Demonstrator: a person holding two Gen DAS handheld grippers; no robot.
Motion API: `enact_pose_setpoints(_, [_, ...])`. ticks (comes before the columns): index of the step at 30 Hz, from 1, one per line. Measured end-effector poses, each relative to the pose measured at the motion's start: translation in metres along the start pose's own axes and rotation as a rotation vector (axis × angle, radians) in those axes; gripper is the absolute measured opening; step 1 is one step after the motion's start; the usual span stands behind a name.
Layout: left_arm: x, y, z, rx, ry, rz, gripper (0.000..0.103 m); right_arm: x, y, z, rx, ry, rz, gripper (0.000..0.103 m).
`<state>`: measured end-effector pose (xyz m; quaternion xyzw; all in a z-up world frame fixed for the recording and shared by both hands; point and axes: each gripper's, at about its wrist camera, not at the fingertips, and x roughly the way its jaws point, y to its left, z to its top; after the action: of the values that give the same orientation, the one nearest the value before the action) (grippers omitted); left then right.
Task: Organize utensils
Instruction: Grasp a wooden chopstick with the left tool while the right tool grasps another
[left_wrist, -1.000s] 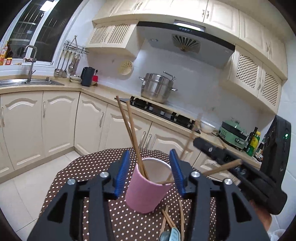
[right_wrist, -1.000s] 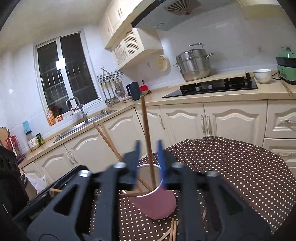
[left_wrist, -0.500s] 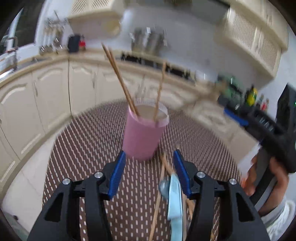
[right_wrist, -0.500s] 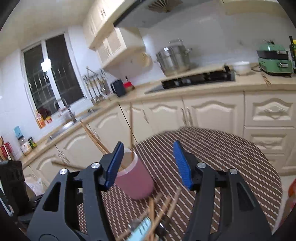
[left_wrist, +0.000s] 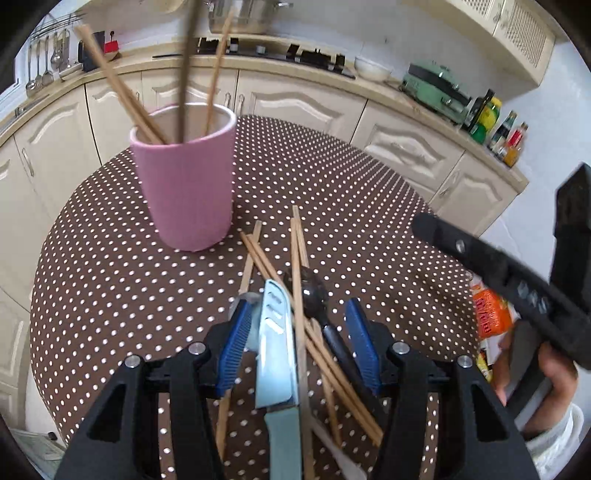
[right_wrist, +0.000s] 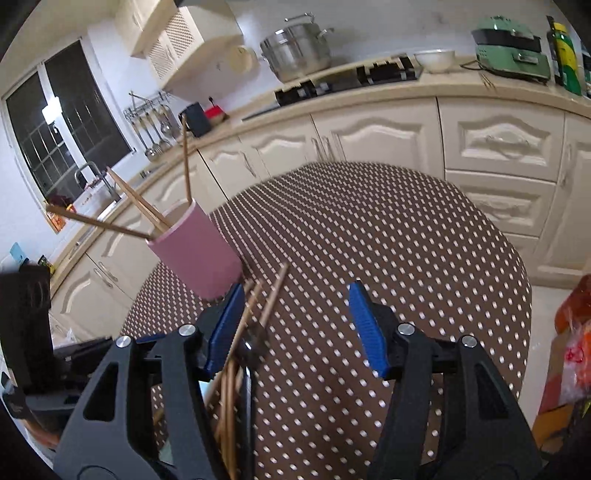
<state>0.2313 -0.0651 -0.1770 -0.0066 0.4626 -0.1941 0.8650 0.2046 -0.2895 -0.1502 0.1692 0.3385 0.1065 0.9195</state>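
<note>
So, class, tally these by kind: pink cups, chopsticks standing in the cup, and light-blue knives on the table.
Pink cup: 1
Chopsticks in the cup: 4
Light-blue knife: 1
Total: 6

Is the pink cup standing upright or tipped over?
Upright: the pink cup stands on its base on the dotted tablecloth, mouth up, with chopsticks leaning inside.

A pink cup (left_wrist: 186, 184) is stood upright on the dotted cloth, with several wooden chopsticks (left_wrist: 122, 86) leaned inside it at differing angles. Just beside its base, loose chopsticks (left_wrist: 297, 266) are scattered flat and crossed over one another. A light-blue knife (left_wrist: 279, 347) is laid among them, alongside a dark spoon-like utensil (left_wrist: 314, 293).
</note>
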Motion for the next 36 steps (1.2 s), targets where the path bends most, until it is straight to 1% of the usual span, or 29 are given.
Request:
enact_pose_setpoints(2, [0.008, -0.009, 0.006, 0.023, 0.014, 0.033, 0.052, 0.001, -0.005, -0.005, 0.009, 0.017, -0.005, 0.060])
enact_pose_setpoints(4, [0.014, -0.015, 0.011, 0.036, 0.029, 0.039, 0.051, 0.002, -0.009, -0.008, 0.016, 0.030, -0.007, 0.060])
enact_pose_setpoints(6, [0.024, -0.021, 0.017, 0.051, 0.055, 0.065, 0.050, 0.002, -0.013, -0.011, 0.025, 0.037, -0.009, 0.060])
enact_pose_setpoints(8, [0.034, -0.023, 0.022, 0.060, 0.082, 0.081, 0.045, 0.002, -0.019, -0.012, 0.037, 0.042, -0.005, 0.061])
enact_pose_setpoints(10, [0.046, -0.026, 0.027, 0.061, 0.119, 0.095, 0.036, 0.002, -0.023, -0.013, 0.045, 0.040, -0.003, 0.061])
enact_pose_setpoints(11, [0.052, -0.026, 0.029, 0.061, 0.137, 0.102, 0.034, 0.001, -0.024, -0.014, 0.049, 0.041, -0.001, 0.061])
enact_pose_setpoints(13, [0.060, -0.025, 0.031, 0.055, 0.160, 0.114, 0.022, -0.001, -0.028, -0.015, 0.056, 0.041, 0.003, 0.061])
enact_pose_setpoints(14, [0.063, -0.025, 0.032, 0.052, 0.164, 0.120, 0.018, -0.002, -0.030, -0.015, 0.057, 0.041, 0.004, 0.062])
enact_pose_setpoints(15, [0.065, -0.024, 0.033, 0.047, 0.172, 0.117, 0.013, -0.002, -0.033, -0.015, 0.058, 0.043, 0.005, 0.062])
enact_pose_setpoints(16, [0.066, -0.024, 0.034, 0.042, 0.175, 0.107, 0.011, -0.003, -0.034, -0.015, 0.060, 0.044, 0.005, 0.062])
enact_pose_setpoints(19, [0.068, -0.027, 0.037, 0.045, 0.170, 0.116, 0.006, -0.003, -0.038, -0.013, 0.068, 0.044, 0.003, 0.062])
enact_pose_setpoints(22, [0.067, -0.027, 0.037, 0.039, 0.153, 0.132, 0.006, -0.003, -0.038, -0.013, 0.068, 0.051, 0.007, 0.062])
enact_pose_setpoints(24, [0.060, -0.026, 0.037, 0.028, 0.124, 0.127, 0.006, -0.002, -0.035, -0.011, 0.061, 0.058, 0.011, 0.062])
enact_pose_setpoints(27, [0.037, -0.024, 0.027, 0.034, 0.071, 0.126, 0.006, 0.003, -0.028, -0.008, 0.042, 0.072, 0.009, 0.062])
enact_pose_setpoints(31, [0.003, -0.028, 0.018, 0.078, -0.007, 0.104, 0.006, 0.012, -0.017, -0.003, 0.022, 0.100, 0.008, 0.062])
enact_pose_setpoints(34, [-0.012, -0.021, 0.014, 0.062, -0.017, 0.084, 0.006, 0.023, -0.008, -0.002, 0.014, 0.137, 0.011, 0.062])
enact_pose_setpoints(36, [-0.017, -0.016, 0.010, 0.045, -0.016, 0.067, 0.006, 0.032, 0.001, -0.003, -0.012, 0.180, 0.010, 0.062])
